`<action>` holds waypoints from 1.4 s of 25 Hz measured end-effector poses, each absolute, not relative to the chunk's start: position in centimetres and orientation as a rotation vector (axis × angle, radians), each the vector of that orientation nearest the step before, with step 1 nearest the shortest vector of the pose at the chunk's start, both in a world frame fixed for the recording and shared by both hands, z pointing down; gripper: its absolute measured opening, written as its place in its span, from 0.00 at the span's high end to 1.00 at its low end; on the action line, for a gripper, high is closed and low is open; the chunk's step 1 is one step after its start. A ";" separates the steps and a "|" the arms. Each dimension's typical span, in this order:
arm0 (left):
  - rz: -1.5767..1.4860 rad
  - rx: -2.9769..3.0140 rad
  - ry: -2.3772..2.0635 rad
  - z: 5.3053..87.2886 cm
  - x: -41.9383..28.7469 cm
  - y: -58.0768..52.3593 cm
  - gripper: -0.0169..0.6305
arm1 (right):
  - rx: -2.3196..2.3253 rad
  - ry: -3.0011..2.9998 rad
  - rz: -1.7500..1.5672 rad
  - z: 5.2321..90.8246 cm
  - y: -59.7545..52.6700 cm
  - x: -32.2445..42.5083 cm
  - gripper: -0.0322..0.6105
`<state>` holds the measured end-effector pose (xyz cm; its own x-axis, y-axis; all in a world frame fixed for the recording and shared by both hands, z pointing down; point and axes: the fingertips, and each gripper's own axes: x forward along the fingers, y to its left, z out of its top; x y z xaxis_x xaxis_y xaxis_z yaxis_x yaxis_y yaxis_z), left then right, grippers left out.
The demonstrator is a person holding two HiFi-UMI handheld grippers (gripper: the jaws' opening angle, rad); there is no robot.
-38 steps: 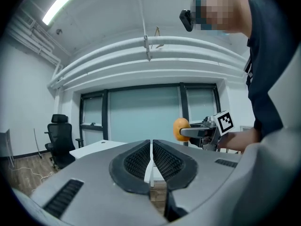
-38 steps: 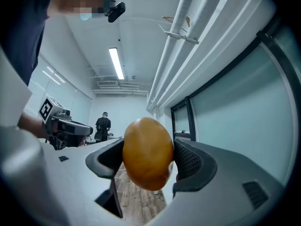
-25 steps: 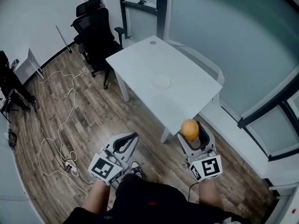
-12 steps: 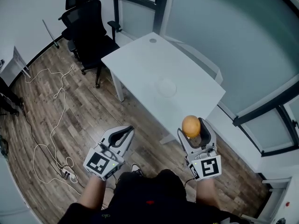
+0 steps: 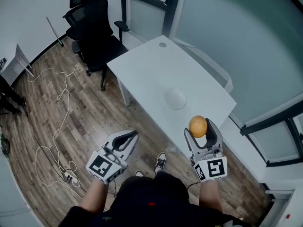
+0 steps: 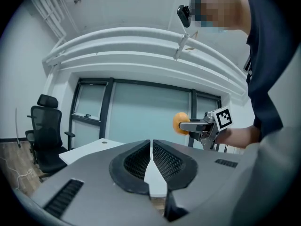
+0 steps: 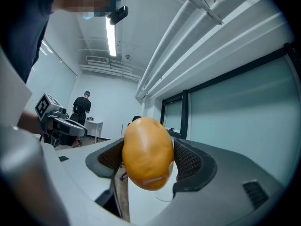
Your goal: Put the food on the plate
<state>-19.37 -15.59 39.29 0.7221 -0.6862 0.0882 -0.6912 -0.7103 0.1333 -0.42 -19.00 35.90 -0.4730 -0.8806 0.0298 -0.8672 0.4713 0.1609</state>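
In the head view a round white plate [image 5: 176, 99] lies on the white table [image 5: 142, 70], near its right end. My right gripper [image 5: 199, 129] is shut on an orange oval piece of food [image 5: 198, 126] and hovers at the table's near right corner, short of the plate. The right gripper view shows the food [image 7: 148, 152] filling the gap between the jaws. My left gripper [image 5: 134, 136] is shut and holds nothing, over the floor left of the table's near edge. In the left gripper view its jaws [image 6: 151, 149] meet, with the food [image 6: 178, 123] beyond.
Black office chairs [image 5: 94, 20] stand at the table's far left. White cables [image 5: 57, 126] and a power strip [image 5: 71, 176] lie on the wooden floor. A glass wall [image 5: 227, 27] runs behind the table. A person [image 7: 83, 108] stands far off.
The table and plate now sit closer to both grippers. The right gripper has kept the food and moved slightly right; the left has barely shifted. A shoe has come into view.
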 end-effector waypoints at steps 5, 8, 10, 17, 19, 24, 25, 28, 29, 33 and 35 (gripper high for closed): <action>0.059 2.751 -1.155 39.2 -16.7 -21.4 0.92 | 1.531 -2.625 -0.147 37.2 -25.1 2.2 0.42; 0.078 2.760 -1.173 39.0 -14.6 -24.6 0.92 | 1.513 -2.644 -0.123 37.8 -28.5 4.0 0.42; 0.100 2.764 -1.181 39.1 -13.0 -26.8 0.92 | 1.506 -2.655 -0.103 38.3 -30.8 5.6 0.42; 0.168 2.695 -1.230 41.5 -9.4 -32.2 0.92 | 1.490 -2.651 0.028 43.2 -37.1 10.0 0.42; 0.144 2.678 -1.228 42.0 -8.4 -33.7 0.92 | 1.471 -2.642 0.061 45.0 -38.6 10.3 0.42; 0.125 2.674 -1.158 43.3 -7.2 -35.5 0.92 | 1.417 -2.600 0.151 49.0 -41.3 8.6 0.42; 0.115 2.677 -1.147 43.3 -7.1 -35.8 0.92 | 1.403 -2.586 0.156 49.9 -41.8 8.0 0.42; 0.109 2.687 -1.110 43.8 -7.6 -36.3 0.92 | 1.359 -2.527 0.179 53.0 -43.6 6.0 0.42; 0.114 2.686 -1.102 44.1 -8.0 -36.4 0.92 | 1.345 -2.502 0.191 54.2 -44.2 5.4 0.42; 0.142 2.632 -1.100 45.9 -10.6 -36.4 0.92 | 1.308 -2.382 0.270 59.4 -46.9 3.4 0.42; 0.124 2.618 -1.107 46.2 -12.1 -36.6 0.92 | 1.290 -2.314 0.294 62.0 -48.2 2.7 0.42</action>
